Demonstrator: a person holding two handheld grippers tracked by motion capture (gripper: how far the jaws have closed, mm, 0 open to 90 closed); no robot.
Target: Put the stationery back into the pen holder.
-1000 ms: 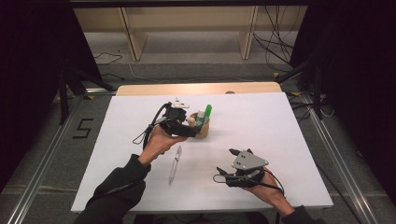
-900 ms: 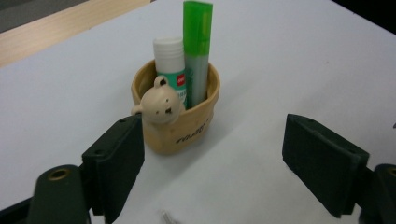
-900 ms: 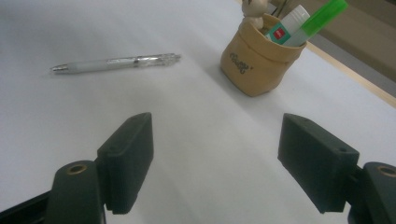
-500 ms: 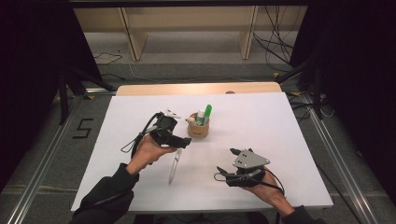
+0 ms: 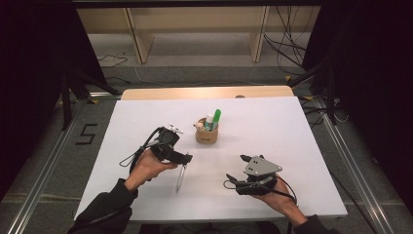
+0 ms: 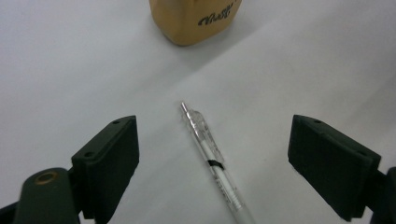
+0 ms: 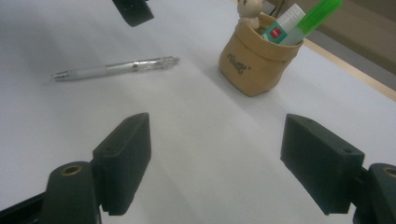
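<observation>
Left gripper (image 5: 181, 157) hovers over the pen (image 5: 180, 178) on the white worktop (image 5: 292, 126), fingers (image 6: 109, 161) spread wide, empty. Pen's long axis runs between them, tip toward the tan pouch (image 5: 206, 133). Right gripper (image 5: 243, 168) farther off, likewise open, empty.

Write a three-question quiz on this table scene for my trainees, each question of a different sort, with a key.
1. True or false: the left gripper is shut on the pen.
2. Which stands in the pouch? A) green marker B) scissors C) ruler
3. Fill in: in the left gripper view, the pen lies flat on the table, its tip towards the ____.

Key
1. False: its jaws stand open to either side of the pen.
2. A
3. pouch
</observation>
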